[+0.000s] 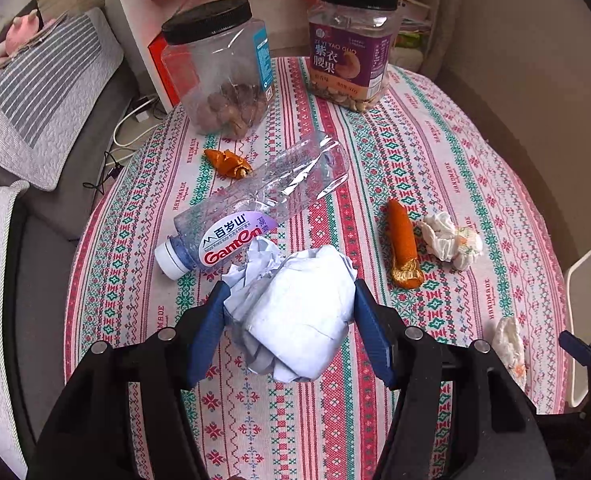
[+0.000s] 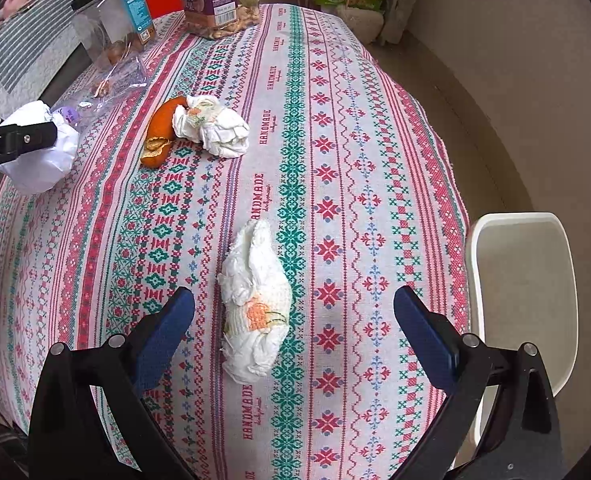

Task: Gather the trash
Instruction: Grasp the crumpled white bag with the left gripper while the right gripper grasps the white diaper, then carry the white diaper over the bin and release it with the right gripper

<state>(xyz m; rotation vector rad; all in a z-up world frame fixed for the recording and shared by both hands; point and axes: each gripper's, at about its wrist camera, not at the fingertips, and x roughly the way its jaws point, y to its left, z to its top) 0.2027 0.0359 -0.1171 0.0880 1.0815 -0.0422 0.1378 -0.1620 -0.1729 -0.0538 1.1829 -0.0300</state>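
My left gripper is shut on a crumpled white paper ball, held just above the patterned tablecloth; the ball also shows in the right wrist view. An empty clear water bottle lies just beyond it. Two orange peels and a crumpled tissue lie on the cloth. My right gripper is open, its fingers either side of another crumpled tissue lying on the cloth. A tissue and peel lie farther off.
Two black-lidded clear jars with nuts stand at the table's far side. A white bin stands off the table's right edge. A sofa with cushions lies to the left, shelves behind.
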